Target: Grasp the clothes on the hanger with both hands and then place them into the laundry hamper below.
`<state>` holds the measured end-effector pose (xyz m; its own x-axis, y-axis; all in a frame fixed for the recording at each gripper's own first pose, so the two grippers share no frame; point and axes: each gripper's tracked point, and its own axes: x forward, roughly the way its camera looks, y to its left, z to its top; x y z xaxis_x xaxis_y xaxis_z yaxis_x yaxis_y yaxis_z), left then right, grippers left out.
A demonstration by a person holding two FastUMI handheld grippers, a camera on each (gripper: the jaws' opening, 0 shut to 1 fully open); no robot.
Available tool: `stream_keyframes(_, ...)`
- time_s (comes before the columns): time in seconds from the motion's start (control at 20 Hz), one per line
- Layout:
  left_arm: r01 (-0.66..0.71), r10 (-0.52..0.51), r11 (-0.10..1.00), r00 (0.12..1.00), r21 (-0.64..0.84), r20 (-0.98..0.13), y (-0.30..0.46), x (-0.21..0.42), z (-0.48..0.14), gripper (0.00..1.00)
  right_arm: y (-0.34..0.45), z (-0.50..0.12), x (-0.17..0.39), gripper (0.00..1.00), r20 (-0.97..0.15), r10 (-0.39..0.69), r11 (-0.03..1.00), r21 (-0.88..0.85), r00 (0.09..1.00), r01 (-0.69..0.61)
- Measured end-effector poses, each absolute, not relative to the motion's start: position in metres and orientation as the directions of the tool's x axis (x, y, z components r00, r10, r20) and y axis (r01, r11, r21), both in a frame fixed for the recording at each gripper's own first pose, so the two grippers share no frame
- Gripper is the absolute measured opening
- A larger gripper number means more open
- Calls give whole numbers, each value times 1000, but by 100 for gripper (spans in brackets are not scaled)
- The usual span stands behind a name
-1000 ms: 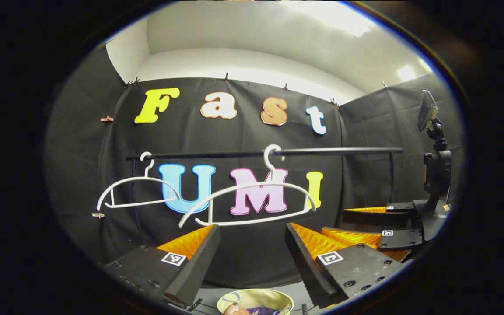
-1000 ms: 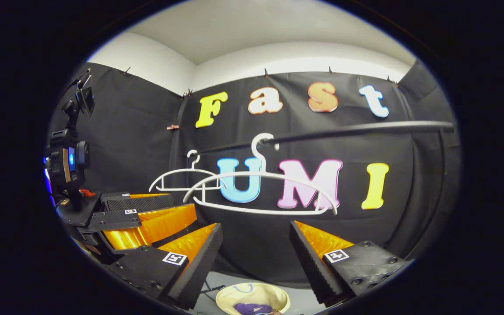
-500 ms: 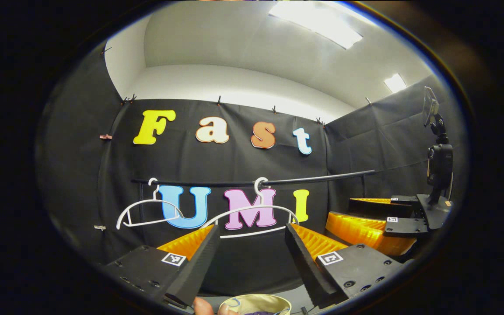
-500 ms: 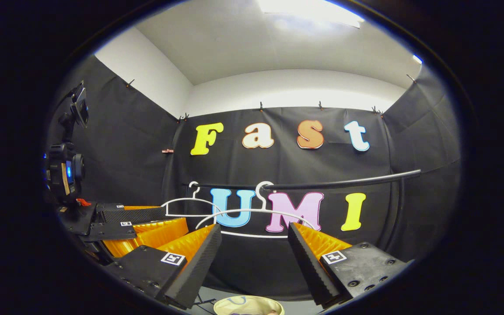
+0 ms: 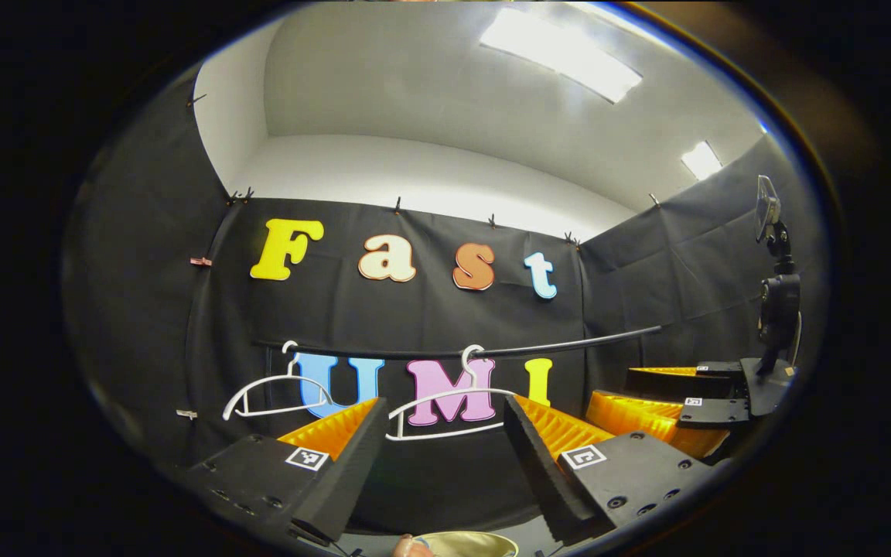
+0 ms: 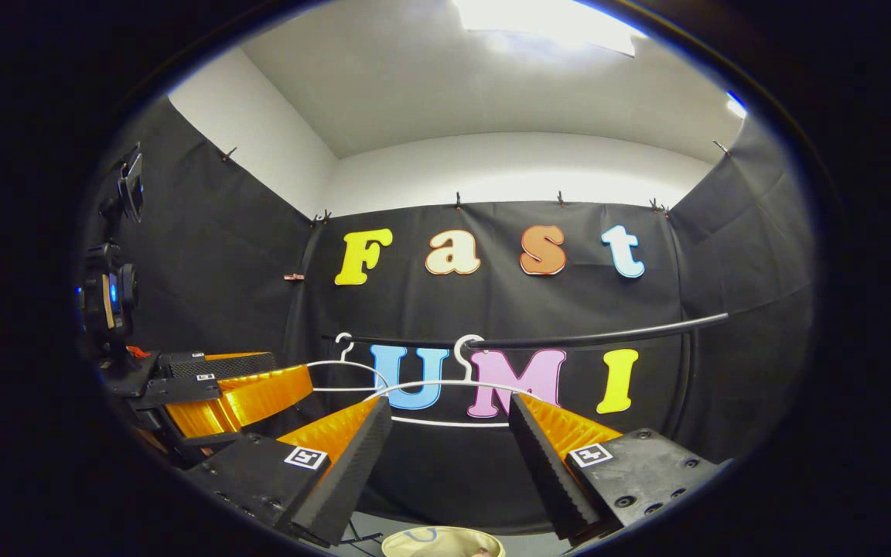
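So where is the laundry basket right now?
The basket sits down low in the right gripper view, just its pale rim peeking up at the bottom edge between the two fingers, below the empty white hanger on the rail.

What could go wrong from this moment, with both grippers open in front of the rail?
1. The two white hangers on the rail look bare, so another grasp there would likely close on plastic, not cloth.
2. The hamper sits at the very bottom edge of the right gripper view; checking that the clothes landed inside is hard from here.
3. The left gripper and right gripper stand close, jaws apart, and could bump when moving.
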<state>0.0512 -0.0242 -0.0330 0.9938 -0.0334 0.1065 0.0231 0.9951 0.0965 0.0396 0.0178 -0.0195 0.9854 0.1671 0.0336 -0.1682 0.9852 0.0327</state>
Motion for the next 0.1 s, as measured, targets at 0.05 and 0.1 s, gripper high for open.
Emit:
stream_keyframes(0.05, 21, -31, 995, 994, 95, 106, -24, 51, -33, 94, 19, -19, 40, 97, 35, 168, 985, 31, 985, -169)
stream_keyframes(0.1, 19, -29, 995, 994, 93, 106, -23, 50, -33, 93, 21, -19, 40, 97, 32, 169, 985, 31, 985, -170)
